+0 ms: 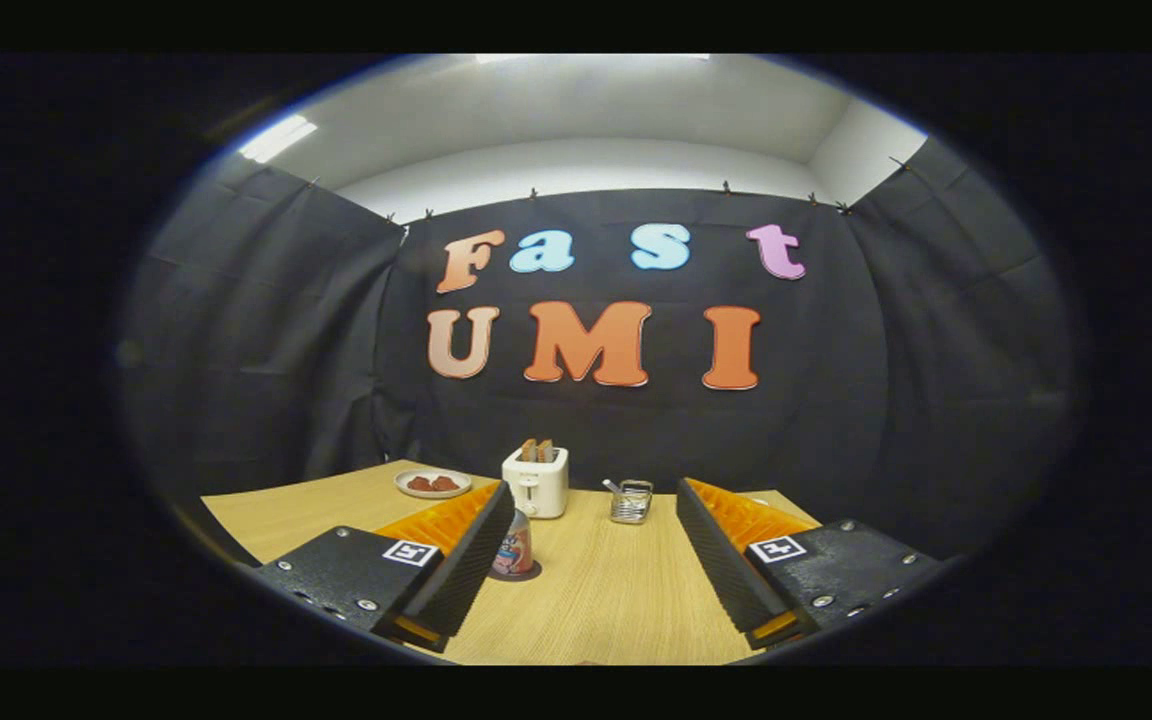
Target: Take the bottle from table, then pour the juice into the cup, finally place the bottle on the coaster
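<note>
Claw [596, 560] spread wide, holding nothing, fingers angled over the counter [596, 600]. Counter: pale wood grain, broad. Toaster [536, 482] well beyond the fingers with bread in its slots; plate [432, 484] with reddish pieces to its left; small glass cup [631, 501] to its right. Bottle [514, 548] stands upright on a dark coaster [526, 575], just inside the left finger, partly hidden by it. Likely light, rigid, slick-labelled plastic; best gripped mid-body, squarely, so it cannot tip.
</note>
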`<state>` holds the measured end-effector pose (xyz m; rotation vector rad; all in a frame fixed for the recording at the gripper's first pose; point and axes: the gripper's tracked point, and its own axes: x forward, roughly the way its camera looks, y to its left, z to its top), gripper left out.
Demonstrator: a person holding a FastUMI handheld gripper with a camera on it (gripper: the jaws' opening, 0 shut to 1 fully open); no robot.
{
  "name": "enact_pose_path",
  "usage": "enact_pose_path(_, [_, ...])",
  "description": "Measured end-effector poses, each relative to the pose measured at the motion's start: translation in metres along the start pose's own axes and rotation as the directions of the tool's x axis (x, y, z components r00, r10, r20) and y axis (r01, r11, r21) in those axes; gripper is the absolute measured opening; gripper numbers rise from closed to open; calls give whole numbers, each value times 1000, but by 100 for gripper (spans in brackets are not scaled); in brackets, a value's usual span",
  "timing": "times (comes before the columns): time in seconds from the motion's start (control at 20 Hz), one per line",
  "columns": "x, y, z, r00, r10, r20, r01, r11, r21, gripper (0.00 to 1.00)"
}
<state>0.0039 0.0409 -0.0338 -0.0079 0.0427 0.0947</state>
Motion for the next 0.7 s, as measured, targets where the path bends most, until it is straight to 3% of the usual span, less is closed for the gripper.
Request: enact_pose_path(0.7, [-5, 18, 19, 999, 26, 27, -27, 999, 36, 97])
